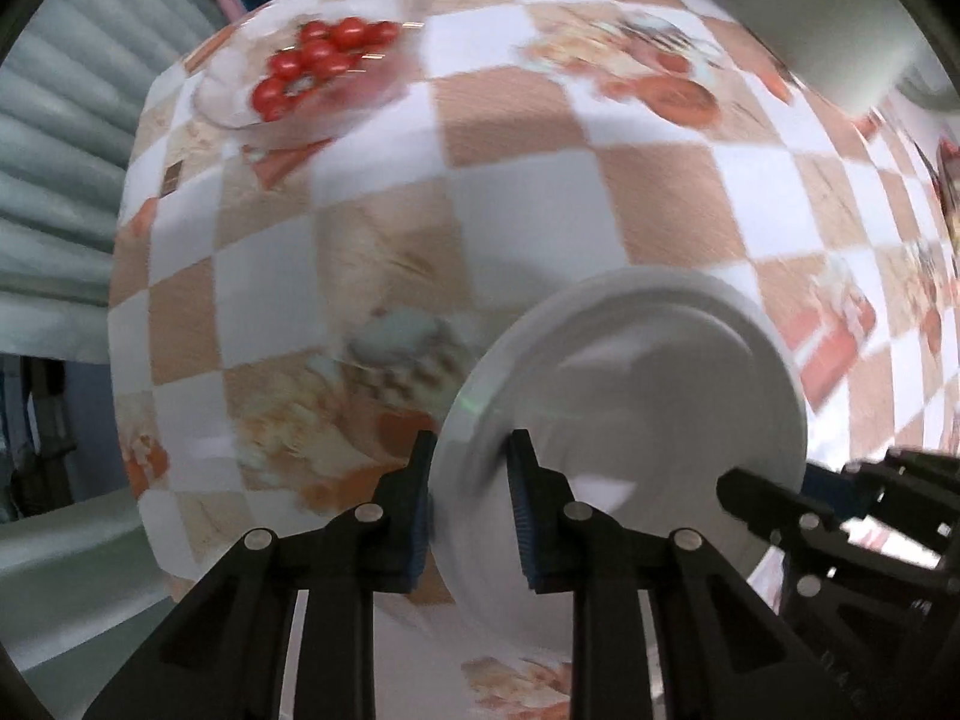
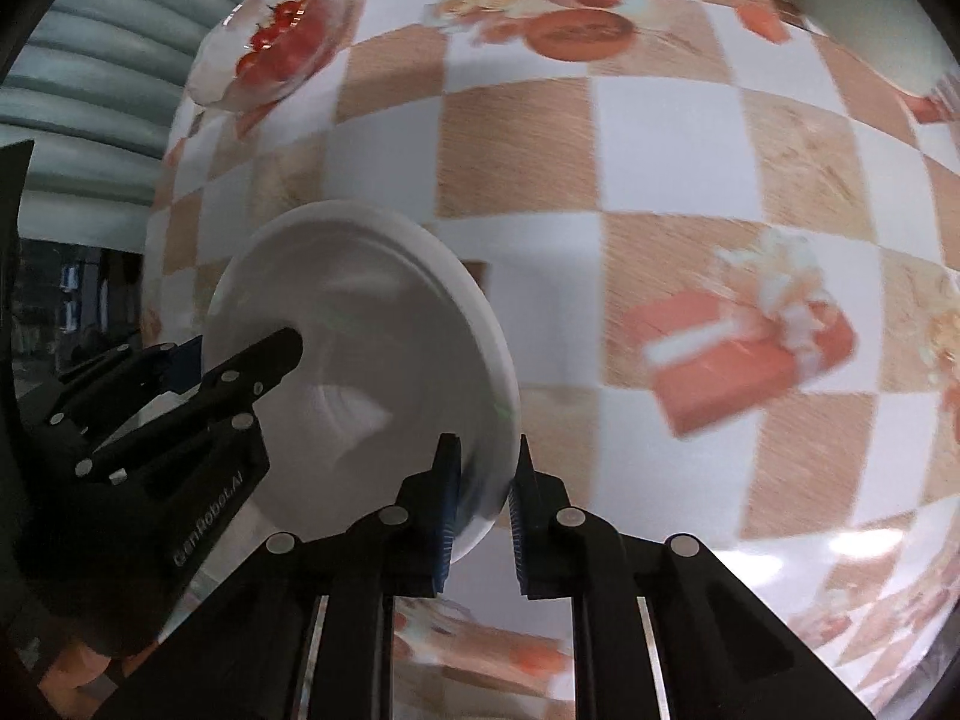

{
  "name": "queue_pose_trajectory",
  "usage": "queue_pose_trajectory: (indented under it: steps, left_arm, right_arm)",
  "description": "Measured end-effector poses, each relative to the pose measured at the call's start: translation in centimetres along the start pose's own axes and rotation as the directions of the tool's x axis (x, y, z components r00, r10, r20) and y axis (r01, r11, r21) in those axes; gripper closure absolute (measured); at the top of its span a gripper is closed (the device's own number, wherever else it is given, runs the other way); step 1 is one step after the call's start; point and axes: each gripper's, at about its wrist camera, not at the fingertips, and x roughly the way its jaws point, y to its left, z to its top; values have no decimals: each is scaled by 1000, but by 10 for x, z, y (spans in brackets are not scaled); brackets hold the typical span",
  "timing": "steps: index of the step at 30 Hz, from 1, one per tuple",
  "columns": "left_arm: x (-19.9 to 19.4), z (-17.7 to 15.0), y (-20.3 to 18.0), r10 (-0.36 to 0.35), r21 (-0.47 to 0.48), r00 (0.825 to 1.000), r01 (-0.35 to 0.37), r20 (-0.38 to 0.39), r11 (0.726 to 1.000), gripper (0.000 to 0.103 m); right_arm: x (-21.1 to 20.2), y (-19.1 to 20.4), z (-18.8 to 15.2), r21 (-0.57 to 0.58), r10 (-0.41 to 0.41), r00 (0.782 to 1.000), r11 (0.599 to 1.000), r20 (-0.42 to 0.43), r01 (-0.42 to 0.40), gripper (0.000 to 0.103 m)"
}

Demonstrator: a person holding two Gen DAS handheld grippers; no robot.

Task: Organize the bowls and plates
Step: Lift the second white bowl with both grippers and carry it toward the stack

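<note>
grippers, left [image 1: 468, 450] and right [image 2: 485, 453], clamp white plate [image 1: 636, 384] rim.

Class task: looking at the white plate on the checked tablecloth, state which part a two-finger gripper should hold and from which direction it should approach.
Grip the thin raised rim of the white plate, coming down from above. The plate is too wide to span, but its edge fits between the fingers.

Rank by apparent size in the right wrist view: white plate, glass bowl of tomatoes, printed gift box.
1. white plate, though nearness inflates it.
2. printed gift box and glass bowl of tomatoes look alike; unranked.
</note>
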Motion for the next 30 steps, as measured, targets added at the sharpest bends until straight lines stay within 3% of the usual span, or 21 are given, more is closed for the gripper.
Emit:
queue_pose_trajectory:
  steps: [6,17,23,30]
  left_arm:
    - [-6,-32,-48,-39,59,999,39,1,998,78]
    - [-10,-100,-103,-103,72,994,106,-49,992,77]
    - [-15,-104,-113,-93,51,995,95,-48,994,77]
    - [-52,-95,-97,-70,51,997,69,18,996,77]
  right_arm:
    - [-9,-40,-35,32,-29,999,999,-24,29,86]
    - [-1,-70,-100,88,-26,996,996,-90,34,86]
    - [-8,-74,-106,90,-32,997,995,-65,38,86]
    - [-49,-88,-114,76,-31,999,997,-13,32,86]
